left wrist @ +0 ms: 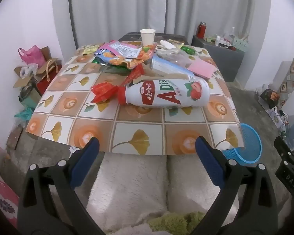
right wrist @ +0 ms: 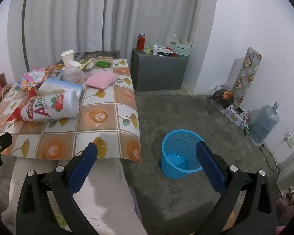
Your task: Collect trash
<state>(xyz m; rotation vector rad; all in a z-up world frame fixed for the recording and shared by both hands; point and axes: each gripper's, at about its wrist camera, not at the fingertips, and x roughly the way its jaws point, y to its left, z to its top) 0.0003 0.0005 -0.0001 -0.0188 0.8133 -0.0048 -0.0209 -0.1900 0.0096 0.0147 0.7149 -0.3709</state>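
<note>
Left gripper (left wrist: pixel 147 146) spread wide, empty, held off the near edge of the table (left wrist: pixel 139 137). Right gripper (right wrist: pixel 147 152) likewise spread wide, empty, above floor beside blue basket (right wrist: pixel 178 156). Trash on table: white strawberry bottle (left wrist: pixel 166 95) lying on side, wrappers (left wrist: pixel 121 55) piled behind.

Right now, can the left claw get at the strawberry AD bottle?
Probably yes. The left claw is open, short of the table edge, and the bottle lies on its side nearest that edge, nothing between them.
</note>
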